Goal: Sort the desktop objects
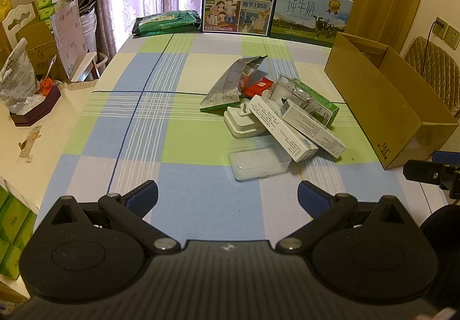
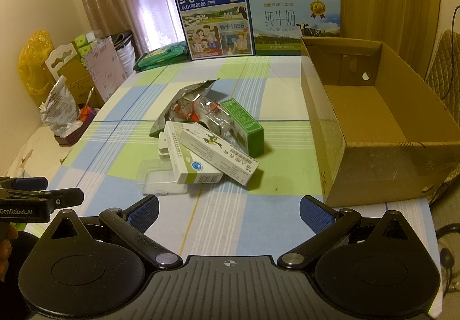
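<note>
Several small items lie heaped at mid-table on the checked cloth (image 2: 218, 222), just left of an open cardboard box (image 2: 371, 121) that looks empty and is the likely place for them. Two white cartons (image 2: 201, 159) cross on top of the pile, resting partly on a clear plastic case (image 1: 258, 159) and a white plug adapter (image 1: 241, 121); a green carton (image 2: 244, 124) stands behind them, with a crumpled foil pouch (image 1: 230, 81) and a red sachet (image 1: 258, 86) farther back.

The cartons look light and stiff, best taken across their narrow sides, where blue pads would bite flat card. The clear case is probably slippery and may flex under pressure (its lid seam is hard to make out). The pouch is soft and would crush or spill if pinched at its open mouth. Lifting a lower item first could tip the stack.

The left gripper (image 1: 227, 198) and right gripper (image 2: 228, 212) both hover short of the pile, fingers spread wide and holding nothing. Bare cloth between them and the case leaves free room to approach; the box's near wall is the edge to clear on any carry rightward. Milk cartons (image 2: 253, 18) and green packets (image 1: 166, 21) line the far edge, well apart.
</note>
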